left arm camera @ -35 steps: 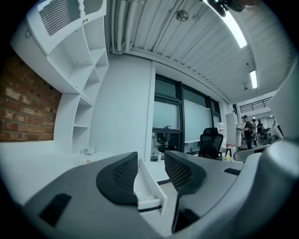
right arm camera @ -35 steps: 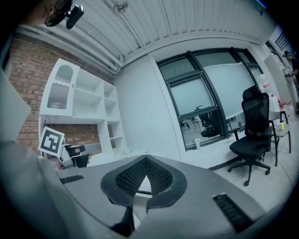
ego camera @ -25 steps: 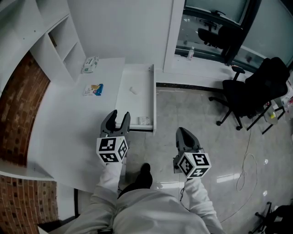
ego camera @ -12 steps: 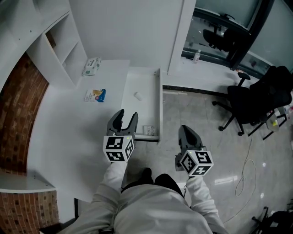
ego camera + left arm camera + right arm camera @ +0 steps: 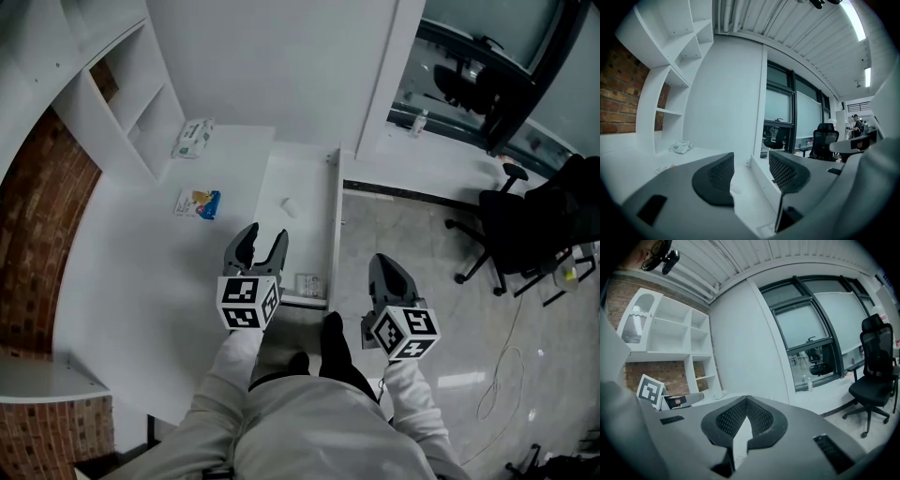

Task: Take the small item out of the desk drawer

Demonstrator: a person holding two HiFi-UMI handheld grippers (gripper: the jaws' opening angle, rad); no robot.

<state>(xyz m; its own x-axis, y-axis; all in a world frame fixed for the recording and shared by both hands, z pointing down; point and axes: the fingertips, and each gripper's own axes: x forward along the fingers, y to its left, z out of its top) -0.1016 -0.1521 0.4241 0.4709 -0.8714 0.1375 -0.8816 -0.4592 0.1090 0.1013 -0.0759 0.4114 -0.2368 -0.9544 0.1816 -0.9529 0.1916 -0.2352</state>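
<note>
The white desk drawer [image 5: 302,225] stands pulled out from the desk. A small white item [image 5: 289,205] lies on its floor toward the far end. My left gripper [image 5: 264,234] hovers over the drawer's near end, short of the item. Its jaws are opening with nothing between them. In the left gripper view the item [image 5: 735,188] shows low between the fingers [image 5: 715,180], beside the drawer wall [image 5: 761,180]. My right gripper [image 5: 384,264] hangs over the floor to the right of the drawer, shut and empty; its fingertips [image 5: 746,401] meet in the right gripper view.
A tissue pack [image 5: 192,138] and a blue-and-yellow packet [image 5: 197,202] lie on the desk left of the drawer. White shelves [image 5: 131,103] stand at the back left. A bottle [image 5: 419,122] sits on the window sill. A black office chair [image 5: 534,225] stands at the right. A shoe [image 5: 333,342] is below the drawer.
Both grippers have come a little nearer to the drawer as the person stepped forward. The left jaws stand slightly wider. The right gripper has stayed shut.
</note>
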